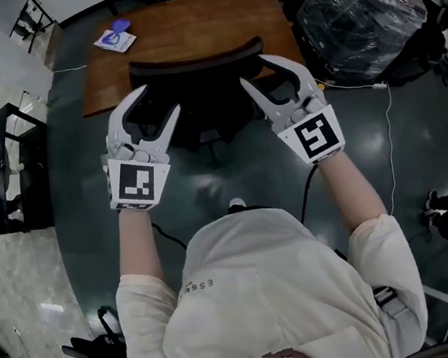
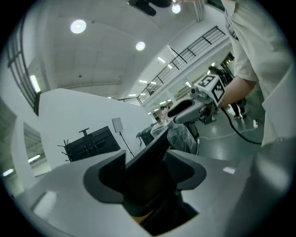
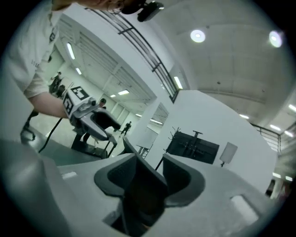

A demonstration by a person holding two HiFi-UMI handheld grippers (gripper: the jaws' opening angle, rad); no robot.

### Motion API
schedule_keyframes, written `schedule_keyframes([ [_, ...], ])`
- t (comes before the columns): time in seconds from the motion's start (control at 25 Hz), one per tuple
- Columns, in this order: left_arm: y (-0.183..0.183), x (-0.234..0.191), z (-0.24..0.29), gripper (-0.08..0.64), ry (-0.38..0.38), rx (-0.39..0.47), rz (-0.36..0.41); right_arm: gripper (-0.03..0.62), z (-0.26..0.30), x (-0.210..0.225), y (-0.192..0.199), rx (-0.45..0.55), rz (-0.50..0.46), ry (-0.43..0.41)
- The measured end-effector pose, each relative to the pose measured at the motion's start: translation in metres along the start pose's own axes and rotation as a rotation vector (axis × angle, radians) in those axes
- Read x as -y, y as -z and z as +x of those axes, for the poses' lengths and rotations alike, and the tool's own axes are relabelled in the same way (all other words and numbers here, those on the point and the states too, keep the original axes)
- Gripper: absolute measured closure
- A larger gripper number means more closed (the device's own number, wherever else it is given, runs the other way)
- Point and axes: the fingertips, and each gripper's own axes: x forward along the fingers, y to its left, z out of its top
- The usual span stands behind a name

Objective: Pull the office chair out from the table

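The black office chair (image 1: 196,59) stands pushed up against the brown table (image 1: 187,23), with its curved back toward me. My left gripper (image 1: 160,99) reaches at the left end of the chair back and my right gripper (image 1: 254,69) at the right end. Both stand open. In the left gripper view the chair back's dark edge (image 2: 155,148) runs between the jaws of that gripper (image 2: 148,171). The right gripper view shows the same edge (image 3: 138,171) inside its gripper (image 3: 143,180). I cannot see the pads pressing on it. The seat and base are hidden.
A blue and white packet (image 1: 115,38) lies on the table's far left corner. A plastic-wrapped load (image 1: 357,9) stands at the right and a black side table (image 1: 9,161) at the left. A cable (image 1: 390,136) trails over the dark floor.
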Motion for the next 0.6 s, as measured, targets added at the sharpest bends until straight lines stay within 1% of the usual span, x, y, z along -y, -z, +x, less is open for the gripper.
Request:
schedule_keyframes([
  [0.04,0.002,-0.004,0.009,0.234,0.024,-0.045,0.055,0.404,0.008,0.000,0.000,-0.025,-0.069,-0.044],
  [0.08,0.004,-0.007,0.017,0.204,0.049,-0.087,0.108,0.369,0.016,-0.001,0.003,-0.050,-0.142,-0.086],
  [0.12,0.005,-0.011,0.024,0.198,0.072,-0.119,0.158,0.348,0.024,-0.002,0.007,-0.072,-0.213,-0.125],
  [0.2,0.008,-0.015,0.037,0.198,0.128,-0.170,0.245,0.317,0.038,-0.003,0.018,-0.125,-0.323,-0.201],
  [0.32,0.021,-0.009,0.053,0.198,0.248,-0.261,0.365,0.311,0.056,-0.008,0.034,-0.216,-0.420,-0.321],
  [0.4,0.031,-0.007,0.062,0.213,0.314,-0.322,0.439,0.311,0.067,-0.012,0.046,-0.280,-0.479,-0.397],
  [0.48,0.039,-0.005,0.071,0.238,0.368,-0.367,0.493,0.311,0.076,-0.015,0.056,-0.331,-0.527,-0.456],
  [0.6,0.044,-0.003,0.085,0.293,0.423,-0.400,0.541,0.312,0.089,-0.018,0.060,-0.359,-0.585,-0.502],
])
